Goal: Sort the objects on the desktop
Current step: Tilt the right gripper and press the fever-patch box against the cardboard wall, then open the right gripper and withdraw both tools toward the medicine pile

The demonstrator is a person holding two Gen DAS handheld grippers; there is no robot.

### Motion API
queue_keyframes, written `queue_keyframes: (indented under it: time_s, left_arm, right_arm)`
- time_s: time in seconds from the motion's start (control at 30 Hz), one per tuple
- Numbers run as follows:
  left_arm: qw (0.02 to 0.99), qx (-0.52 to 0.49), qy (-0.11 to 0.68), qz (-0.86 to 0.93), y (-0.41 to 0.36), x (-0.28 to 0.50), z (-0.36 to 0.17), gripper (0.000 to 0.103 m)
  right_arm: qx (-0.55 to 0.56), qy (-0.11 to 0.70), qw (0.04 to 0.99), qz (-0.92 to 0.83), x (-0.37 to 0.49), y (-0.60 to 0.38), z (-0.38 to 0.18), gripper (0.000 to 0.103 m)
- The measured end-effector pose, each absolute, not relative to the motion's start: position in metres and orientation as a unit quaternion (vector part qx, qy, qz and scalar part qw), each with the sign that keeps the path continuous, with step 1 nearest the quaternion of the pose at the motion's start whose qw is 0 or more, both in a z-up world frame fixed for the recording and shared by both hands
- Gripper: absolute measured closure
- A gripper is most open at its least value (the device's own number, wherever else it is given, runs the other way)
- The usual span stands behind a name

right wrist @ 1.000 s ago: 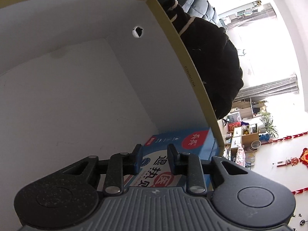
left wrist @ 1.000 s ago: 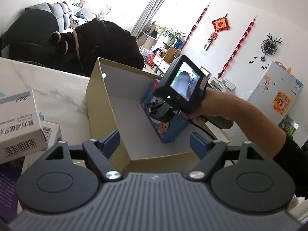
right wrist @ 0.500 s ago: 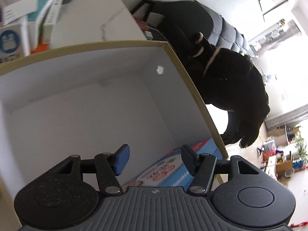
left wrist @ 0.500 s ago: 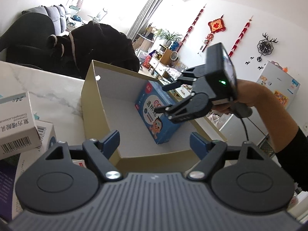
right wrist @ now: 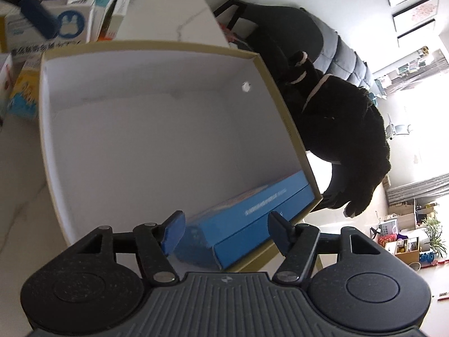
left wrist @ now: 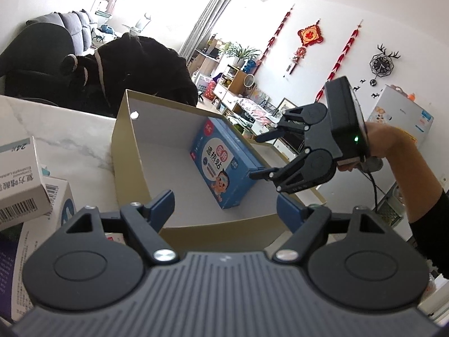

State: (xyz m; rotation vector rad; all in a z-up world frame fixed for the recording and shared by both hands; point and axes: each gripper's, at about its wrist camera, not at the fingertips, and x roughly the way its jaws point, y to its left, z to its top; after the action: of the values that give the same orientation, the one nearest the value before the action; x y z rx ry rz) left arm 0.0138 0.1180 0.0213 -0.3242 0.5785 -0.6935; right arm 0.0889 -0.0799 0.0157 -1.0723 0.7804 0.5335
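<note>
A flat blue carton (left wrist: 224, 165) printed with Chinese characters and a cartoon child lay inside the open cardboard box (left wrist: 123, 146) on the marble tabletop (left wrist: 70, 137), resting against the box's right-hand wall in the left wrist view. Its printed face seemed tilted up toward that camera, though whether it lay quite flat was hard to tell. The right tongs (left wrist: 259, 157), held by a hand (left wrist: 376, 146), hovered just above the carton's near end with the jaws opening, clear of the carton and grasping nothing. The left tongs (left wrist: 224, 205) stood released and empty in front of the box's near wall. The carton's long axis ran along the right-hand wall, its red-marked top end pointing toward the far corner. Other cartons (left wrist: 19, 179) were stacked on the tabletop left of the box.
</note>
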Motion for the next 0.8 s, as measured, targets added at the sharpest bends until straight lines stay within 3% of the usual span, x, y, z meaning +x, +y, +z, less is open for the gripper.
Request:
queue_keyframes:
  time_s: [0.2,0.8]
  left_arm:
    - [0.888,-0.154,0.28,-0.331,0.118,0.015,0.022,0.022]
    - [0.897,-0.157,0.265,-0.318,0.13,-0.001,0.029,0.022]
  right_arm:
    - [-0.513,0.363,0.745,0.225,0.093,-0.08,0.0,0.044]
    - [-0.47,0.365,0.777,0.203,0.098,-0.088,0.002,0.044]
